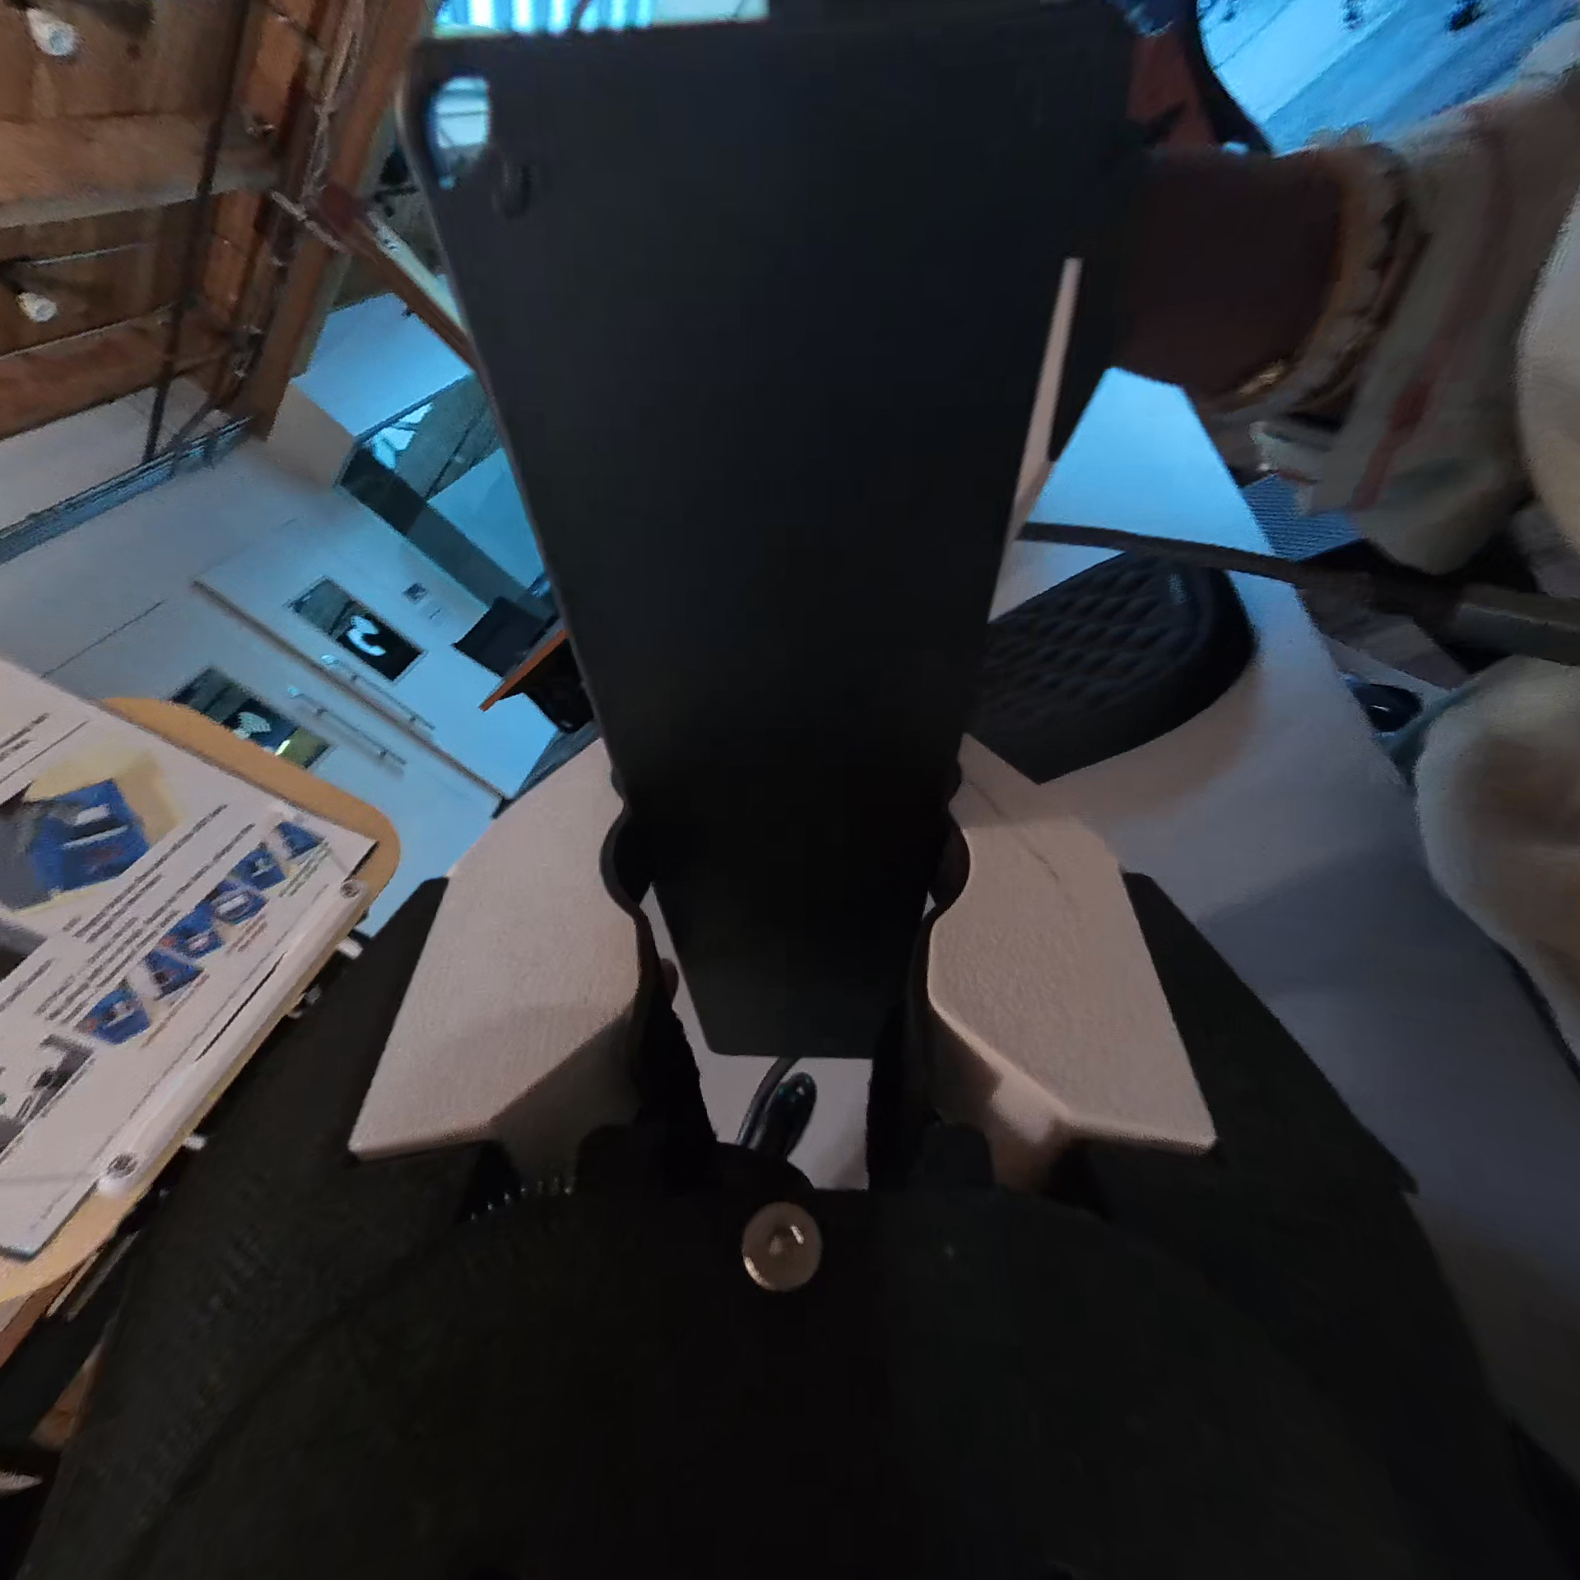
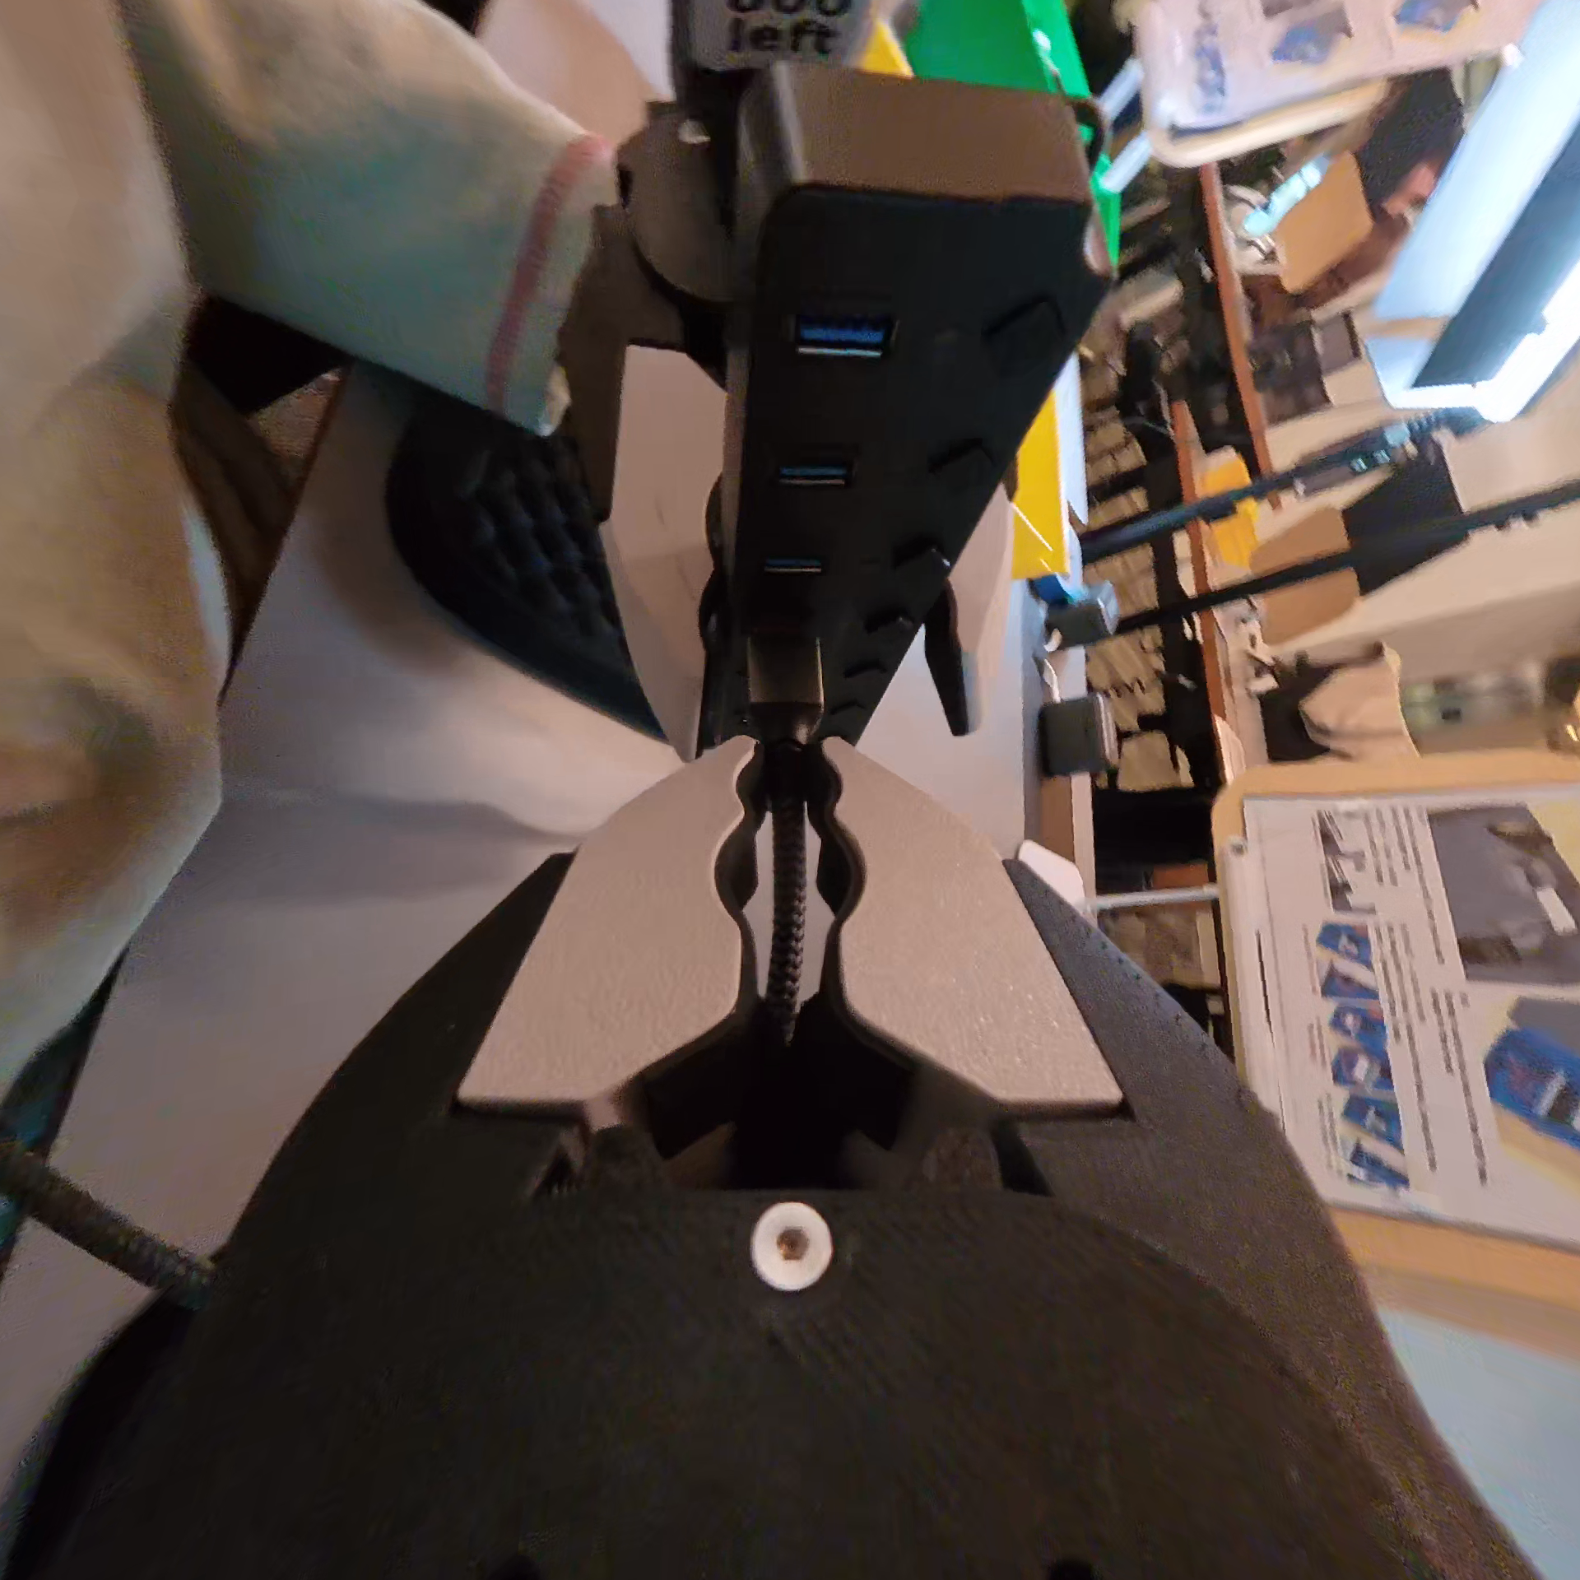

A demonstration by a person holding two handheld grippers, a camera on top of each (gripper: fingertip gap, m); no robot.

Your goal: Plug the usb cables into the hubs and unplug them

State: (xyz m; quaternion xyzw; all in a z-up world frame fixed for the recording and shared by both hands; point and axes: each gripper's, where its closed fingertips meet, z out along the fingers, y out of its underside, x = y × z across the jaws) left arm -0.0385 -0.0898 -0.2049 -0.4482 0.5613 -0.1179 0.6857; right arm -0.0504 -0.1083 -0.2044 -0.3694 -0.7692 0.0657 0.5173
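In the left wrist view my left gripper (image 1: 782,842) is shut on a long black USB hub (image 1: 769,470), seen from its plain back, held up in the air. In the right wrist view the same hub (image 2: 898,410) shows its port side with blue ports (image 2: 845,333). A grey USB plug (image 2: 785,675) sits in the hub's nearest port. My right gripper (image 2: 788,757) is shut on the braided black cable (image 2: 788,906) just behind the plug. The other gripper (image 2: 684,231) holds the hub's far end.
A white table (image 2: 410,855) lies below with a black textured mat (image 2: 521,547). A board with printed sheets (image 2: 1402,1000) stands at the right, and also shows in the left wrist view (image 1: 171,923). A person's light sleeve (image 2: 256,214) is at the left. Cluttered desks lie behind.
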